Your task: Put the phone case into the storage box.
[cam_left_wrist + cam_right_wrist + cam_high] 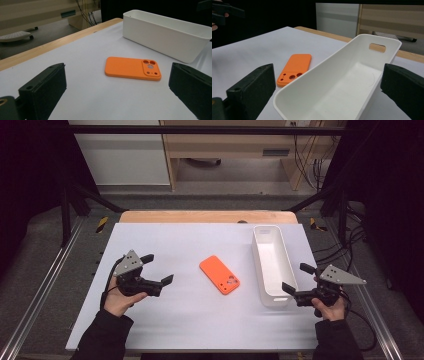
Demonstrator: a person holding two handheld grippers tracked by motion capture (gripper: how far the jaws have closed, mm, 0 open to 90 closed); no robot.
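Lying flat btwn grippers: orange phone case (219,274); both jaws released, white bin (272,265) beside.

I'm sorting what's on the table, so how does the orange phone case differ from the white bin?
The orange phone case is flat and thin; the white bin is tall-walled, open-topped and longer. The case lies mid-table, the bin to its right. The case has camera cutouts, the bin a handle slot. Both rest on the white table, untouched.
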